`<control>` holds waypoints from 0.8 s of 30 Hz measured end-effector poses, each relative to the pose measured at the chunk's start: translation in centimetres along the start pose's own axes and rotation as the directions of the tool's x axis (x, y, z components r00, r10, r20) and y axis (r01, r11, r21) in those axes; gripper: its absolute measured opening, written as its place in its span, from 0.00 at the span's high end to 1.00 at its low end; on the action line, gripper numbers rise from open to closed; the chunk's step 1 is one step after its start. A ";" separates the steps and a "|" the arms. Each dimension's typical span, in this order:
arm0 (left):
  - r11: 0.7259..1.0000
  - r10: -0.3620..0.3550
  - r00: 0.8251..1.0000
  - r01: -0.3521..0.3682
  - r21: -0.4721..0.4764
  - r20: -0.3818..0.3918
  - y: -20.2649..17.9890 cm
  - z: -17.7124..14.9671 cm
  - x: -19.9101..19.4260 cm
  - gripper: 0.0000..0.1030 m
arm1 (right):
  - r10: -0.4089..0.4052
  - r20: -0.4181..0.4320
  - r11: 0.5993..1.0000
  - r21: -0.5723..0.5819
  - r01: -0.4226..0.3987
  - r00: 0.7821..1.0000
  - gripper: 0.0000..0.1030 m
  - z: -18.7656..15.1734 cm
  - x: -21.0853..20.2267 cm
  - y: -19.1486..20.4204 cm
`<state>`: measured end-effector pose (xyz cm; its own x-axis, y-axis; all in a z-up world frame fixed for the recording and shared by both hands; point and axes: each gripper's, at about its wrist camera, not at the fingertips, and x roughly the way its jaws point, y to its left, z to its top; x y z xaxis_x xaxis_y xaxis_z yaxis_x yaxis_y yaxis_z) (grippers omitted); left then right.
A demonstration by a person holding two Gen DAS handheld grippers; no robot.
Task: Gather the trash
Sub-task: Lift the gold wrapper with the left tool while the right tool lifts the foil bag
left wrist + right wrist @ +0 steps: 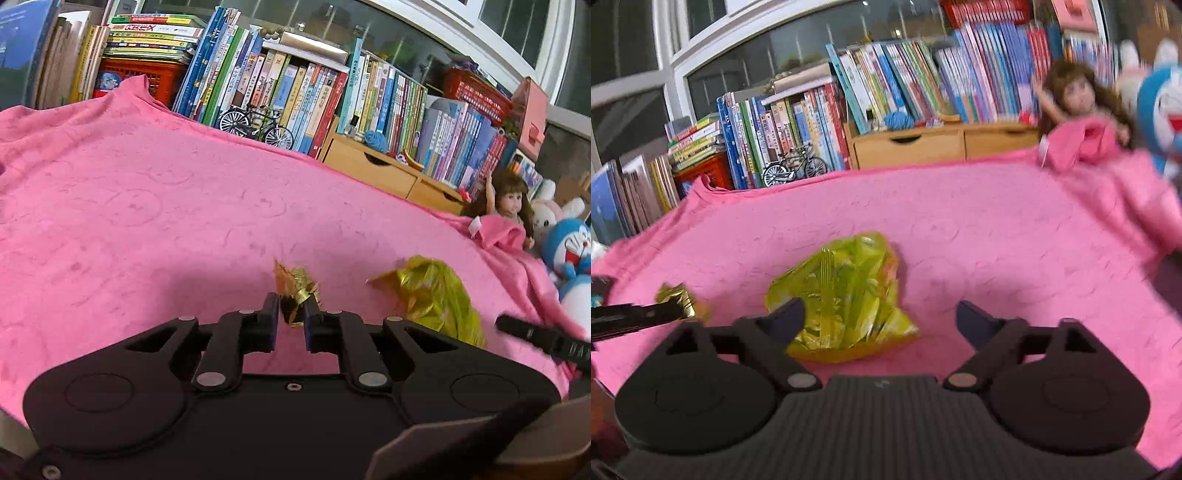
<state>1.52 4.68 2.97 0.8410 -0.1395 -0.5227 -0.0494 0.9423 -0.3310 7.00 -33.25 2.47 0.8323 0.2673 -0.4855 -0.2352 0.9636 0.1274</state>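
Gold wrapper pinched, green bag lying loose

Wrappers are the two bits of trash we can see on the pink cloth [155, 206]. In the left wrist view, low centre of the frame, our left gripper [291, 312] has its jaws drawn almost together on a small crumpled gold foil wrapper [297, 286], which sticks up above the pads. To its right in that frame lies a crinkled yellow-green plastic bag [439, 295], resting on the cloth, with one black finger of the other tool showing at the right edge.

In the right wrist view our right gripper [881, 319] stands with its jaws spread as wide as they go and holds nothing. The yellow-green plastic bag [846, 291] lies on the cloth in the lower centre of that frame, partly between the fingers; the left fingertip overlaps the bag's edge, and we cannot tell whether it touches. At the left edge of this frame we see the gold foil wrapper [677, 297] at the tip of the left tool.

Along the top of both frames runs a row of books [288, 85], with a toy bicycle [256, 125] in front, and a doll [511, 203] and blue plush toy [570, 251] at the right
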 end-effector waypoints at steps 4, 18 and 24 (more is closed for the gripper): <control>1.000 0.017 1.000 -0.017 0.003 0.008 0.7 -1.2 -1.0 0.58 | -0.020 0.026 0.998 -0.065 0.022 0.999 0.00 0.5 0.5 1.7; 0.997 0.062 0.995 -0.057 -0.055 0.085 1.9 -2.6 0.8 0.34 | 0.031 -0.080 0.999 -0.011 -0.032 0.996 0.00 -0.3 7.8 4.5; 0.997 0.032 0.996 -0.026 -0.073 0.083 2.0 -2.3 2.3 0.48 | 0.073 -0.101 0.997 0.048 -0.068 0.992 0.00 -0.9 8.1 3.4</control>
<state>2.13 5.52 -0.66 0.8810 -0.0831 -0.4657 -0.1109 0.9208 -0.3740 12.48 -27.81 -1.76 0.7584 0.3344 -0.5595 -0.2668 0.9424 0.2016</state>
